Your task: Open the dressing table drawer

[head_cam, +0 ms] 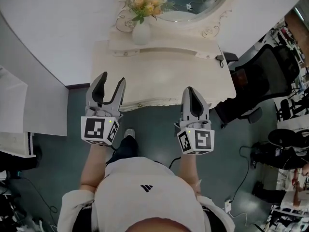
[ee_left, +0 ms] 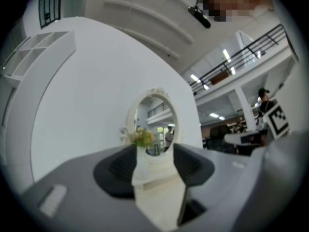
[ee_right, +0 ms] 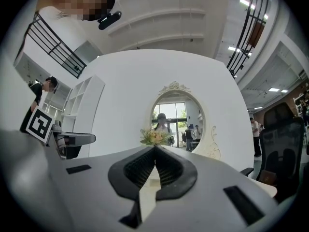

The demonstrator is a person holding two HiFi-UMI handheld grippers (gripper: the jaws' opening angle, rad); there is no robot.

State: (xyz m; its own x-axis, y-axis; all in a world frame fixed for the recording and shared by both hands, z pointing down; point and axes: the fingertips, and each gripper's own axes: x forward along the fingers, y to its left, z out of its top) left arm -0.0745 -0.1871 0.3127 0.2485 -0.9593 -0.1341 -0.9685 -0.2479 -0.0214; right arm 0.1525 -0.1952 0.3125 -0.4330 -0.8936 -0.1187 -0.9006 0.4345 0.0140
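Cream dressing table (head_cam: 164,76) with flower vase (head_cam: 141,33)

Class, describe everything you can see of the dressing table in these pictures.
The dressing table looks like cream-painted wood, with a wavy front edge and a raised shelf along the back. An oval mirror in a scrolled frame rises from it. A white vase of yellow flowers stands on the shelf's left end. It backs against a curved white wall. No drawer looks pulled out.

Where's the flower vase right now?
Head view: the vase stands at the back left of the dressing table top, just left of the oval mirror, beyond the open left gripper.
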